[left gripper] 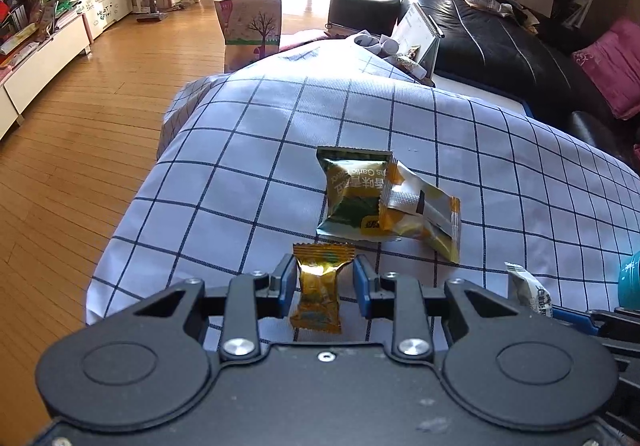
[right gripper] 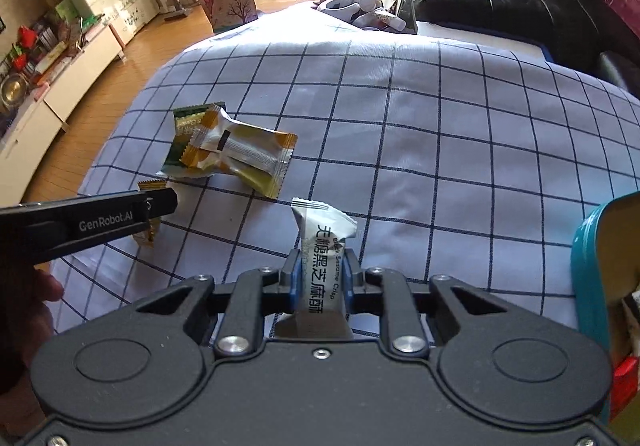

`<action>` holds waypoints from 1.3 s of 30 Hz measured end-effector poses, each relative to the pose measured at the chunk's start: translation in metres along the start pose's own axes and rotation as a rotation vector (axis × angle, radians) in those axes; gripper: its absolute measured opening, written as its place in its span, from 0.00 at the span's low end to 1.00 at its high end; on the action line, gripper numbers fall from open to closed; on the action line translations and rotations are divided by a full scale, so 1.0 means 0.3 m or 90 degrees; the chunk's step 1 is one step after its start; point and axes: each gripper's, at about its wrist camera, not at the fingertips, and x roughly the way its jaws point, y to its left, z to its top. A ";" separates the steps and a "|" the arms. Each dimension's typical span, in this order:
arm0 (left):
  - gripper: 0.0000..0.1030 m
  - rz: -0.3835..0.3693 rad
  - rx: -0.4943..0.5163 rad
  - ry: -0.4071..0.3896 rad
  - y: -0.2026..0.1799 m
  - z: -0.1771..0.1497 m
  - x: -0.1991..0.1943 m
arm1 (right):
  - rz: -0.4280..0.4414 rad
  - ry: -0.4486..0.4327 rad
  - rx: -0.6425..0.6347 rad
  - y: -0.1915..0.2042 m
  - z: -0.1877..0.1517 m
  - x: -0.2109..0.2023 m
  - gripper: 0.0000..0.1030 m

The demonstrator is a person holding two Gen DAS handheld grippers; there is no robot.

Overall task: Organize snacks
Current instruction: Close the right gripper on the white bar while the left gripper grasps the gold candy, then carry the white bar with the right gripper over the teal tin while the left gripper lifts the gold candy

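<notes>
Left gripper clenched on a gold candy wrapper, right gripper clamped on a white sesame-crisp packet, both over the checked cloth, green packet and yellow-white packet overlapping at 12 o'clock of the left gripper, teal tin at 3 o'clock of the right.

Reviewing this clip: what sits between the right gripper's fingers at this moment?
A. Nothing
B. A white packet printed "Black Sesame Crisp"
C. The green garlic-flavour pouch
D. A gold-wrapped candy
B. In the right wrist view the right gripper is clamped on the white sesame crisp packet, its blue pads pressing both sides; the gold-wrapped candy is in the left gripper instead.
</notes>
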 end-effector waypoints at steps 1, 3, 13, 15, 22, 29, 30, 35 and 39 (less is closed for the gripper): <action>0.29 0.003 -0.001 -0.004 -0.002 0.000 -0.005 | 0.003 -0.012 0.012 -0.007 0.002 -0.019 0.27; 0.29 0.009 -0.002 -0.016 -0.011 0.000 -0.014 | 0.007 -0.034 0.034 -0.024 -0.001 -0.061 0.28; 0.24 -0.020 0.044 -0.044 -0.146 -0.010 -0.063 | -0.103 -0.136 0.132 -0.129 -0.024 -0.227 0.28; 0.20 -0.034 0.059 -0.043 -0.193 -0.016 -0.071 | -0.152 -0.141 0.147 -0.152 -0.027 -0.238 0.28; 0.20 -0.079 0.129 -0.059 -0.340 -0.046 -0.109 | -0.198 -0.145 0.220 -0.284 -0.058 -0.268 0.28; 0.20 -0.094 0.077 -0.066 -0.267 -0.022 -0.145 | -0.172 -0.140 0.247 -0.331 -0.073 -0.281 0.28; 0.21 -0.088 0.075 -0.066 -0.255 -0.020 -0.144 | -0.168 -0.140 0.244 -0.330 -0.074 -0.282 0.28; 0.41 -0.048 0.065 -0.037 -0.208 -0.017 -0.100 | -0.160 -0.143 0.237 -0.320 -0.078 -0.292 0.28; 0.43 -0.014 0.056 -0.020 -0.165 -0.016 -0.071 | -0.153 -0.142 0.231 -0.313 -0.080 -0.293 0.28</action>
